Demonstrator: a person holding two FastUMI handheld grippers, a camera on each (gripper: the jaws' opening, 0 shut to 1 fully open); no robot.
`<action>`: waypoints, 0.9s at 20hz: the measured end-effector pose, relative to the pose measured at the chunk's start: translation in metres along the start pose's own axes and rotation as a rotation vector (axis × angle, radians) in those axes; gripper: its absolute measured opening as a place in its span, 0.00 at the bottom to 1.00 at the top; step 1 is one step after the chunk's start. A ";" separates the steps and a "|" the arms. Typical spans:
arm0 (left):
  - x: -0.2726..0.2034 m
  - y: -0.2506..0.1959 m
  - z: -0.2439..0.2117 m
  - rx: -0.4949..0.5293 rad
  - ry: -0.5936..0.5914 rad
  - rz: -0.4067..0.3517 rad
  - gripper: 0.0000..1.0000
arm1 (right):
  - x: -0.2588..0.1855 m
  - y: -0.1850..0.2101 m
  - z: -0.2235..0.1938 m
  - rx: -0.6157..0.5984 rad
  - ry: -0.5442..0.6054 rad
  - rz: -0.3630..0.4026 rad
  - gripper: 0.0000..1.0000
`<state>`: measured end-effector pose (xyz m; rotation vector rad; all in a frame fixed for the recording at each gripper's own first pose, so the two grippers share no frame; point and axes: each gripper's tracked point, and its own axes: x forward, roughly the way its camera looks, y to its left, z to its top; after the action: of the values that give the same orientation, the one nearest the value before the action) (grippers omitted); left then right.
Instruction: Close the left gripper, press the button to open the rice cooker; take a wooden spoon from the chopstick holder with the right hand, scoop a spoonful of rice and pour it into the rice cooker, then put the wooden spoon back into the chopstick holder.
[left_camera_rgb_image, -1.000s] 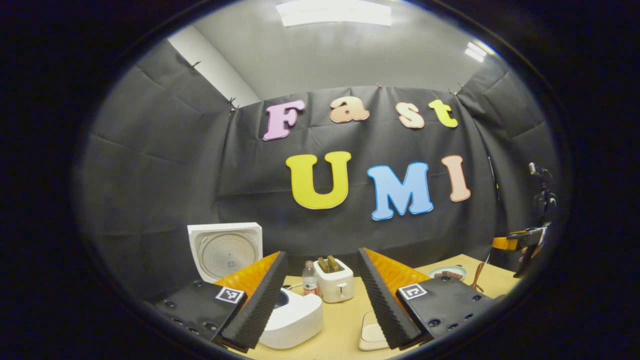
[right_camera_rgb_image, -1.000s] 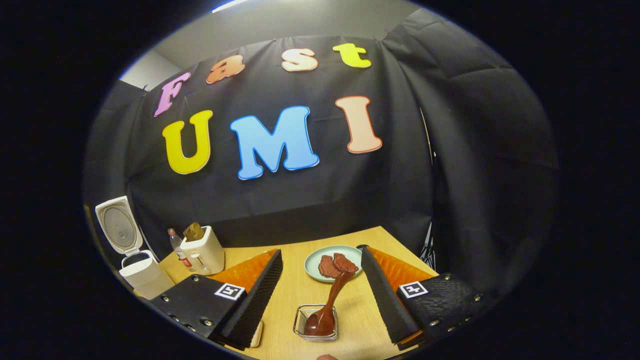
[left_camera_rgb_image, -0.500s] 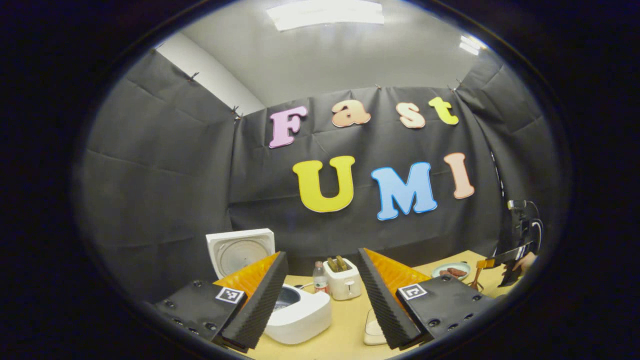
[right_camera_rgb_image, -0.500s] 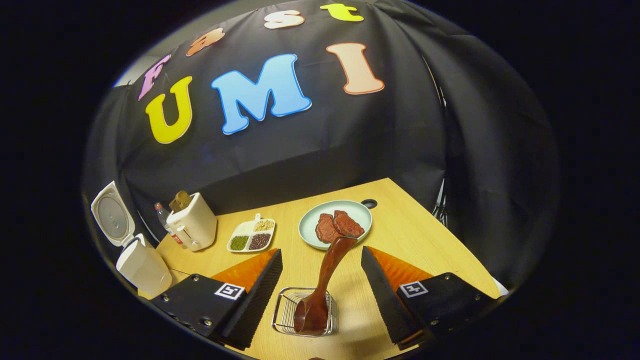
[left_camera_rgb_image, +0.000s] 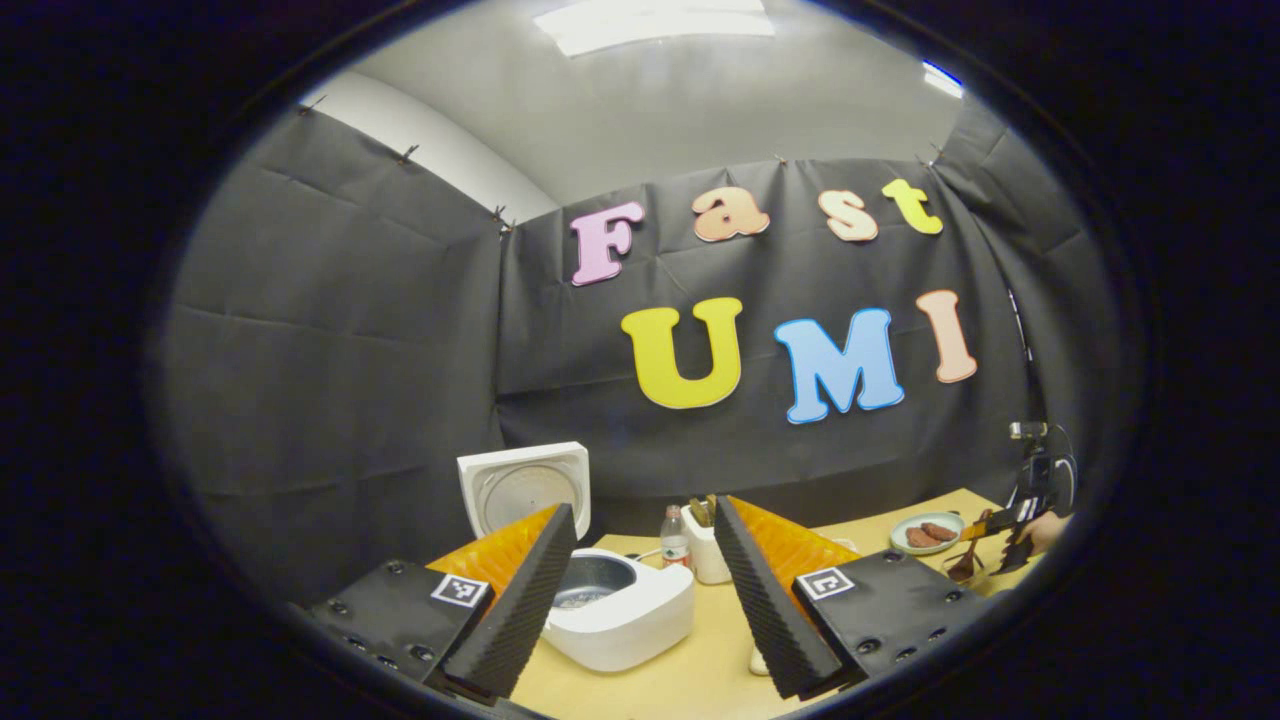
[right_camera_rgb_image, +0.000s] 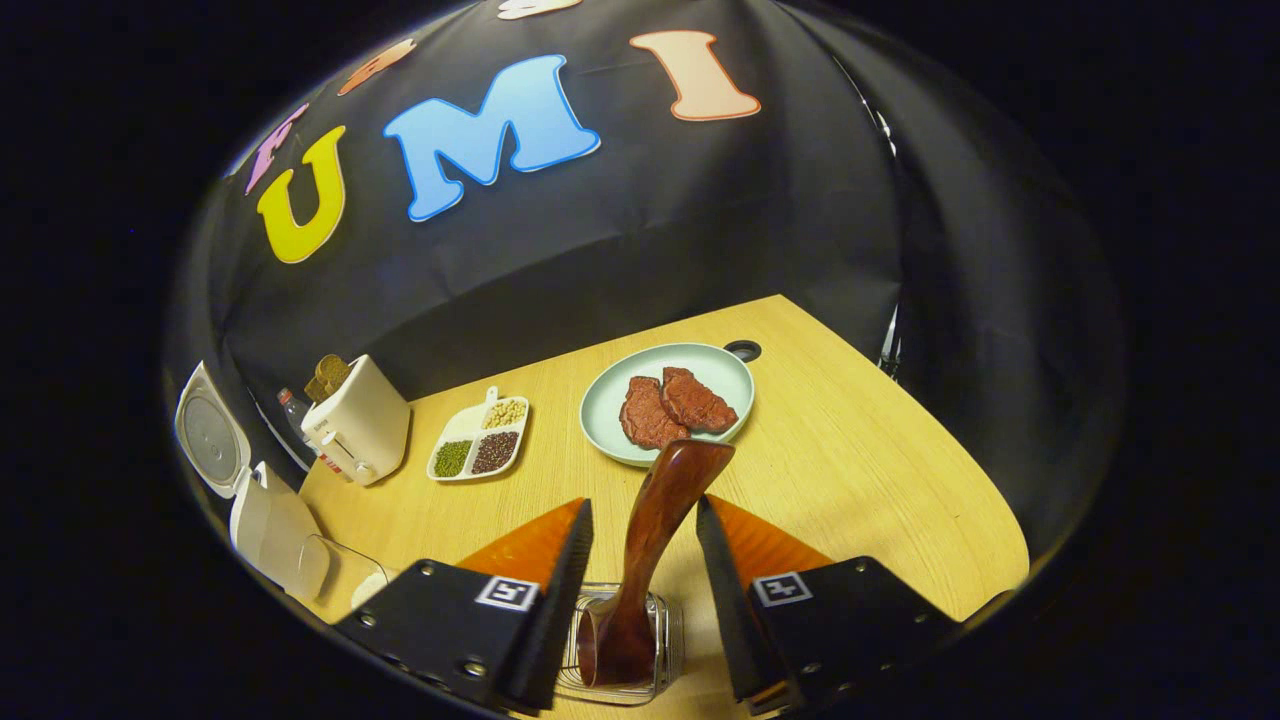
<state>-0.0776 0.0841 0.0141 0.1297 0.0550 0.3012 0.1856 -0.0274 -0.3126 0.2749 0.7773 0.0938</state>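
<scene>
The right gripper (right_camera_rgb_image: 640, 560) has dropped and narrowed around the spoon (right_camera_rgb_image: 650, 540), fingers flanking its glossy curved handle, not yet touching; pickup looks imminent. The spoon stands in the wire holder (right_camera_rgb_image: 665, 640) at 6 o'clock. The left gripper (left_camera_rgb_image: 640, 580) is spread, backing from the smooth white cooker (left_camera_rgb_image: 625, 625), lid up.

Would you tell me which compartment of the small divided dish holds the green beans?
In the right gripper view, the divided dish has its green beans in the near-left compartment; the dark beans lie beside them, and the pale beans farther back.
</scene>
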 end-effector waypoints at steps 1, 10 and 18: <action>-0.001 0.002 -0.001 -0.001 0.005 0.006 0.95 | 0.002 -0.001 -0.003 0.015 0.018 -0.003 0.56; 0.003 0.011 -0.003 -0.030 -0.008 -0.001 0.96 | -0.025 0.019 0.000 -0.049 -0.012 0.066 0.10; 0.018 0.017 -0.013 -0.096 -0.023 -0.079 0.96 | -0.092 0.063 0.043 -0.234 -0.129 0.093 0.10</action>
<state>-0.0666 0.1070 0.0024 0.0354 0.0226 0.2231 0.1516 0.0069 -0.2033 0.0940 0.6189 0.2510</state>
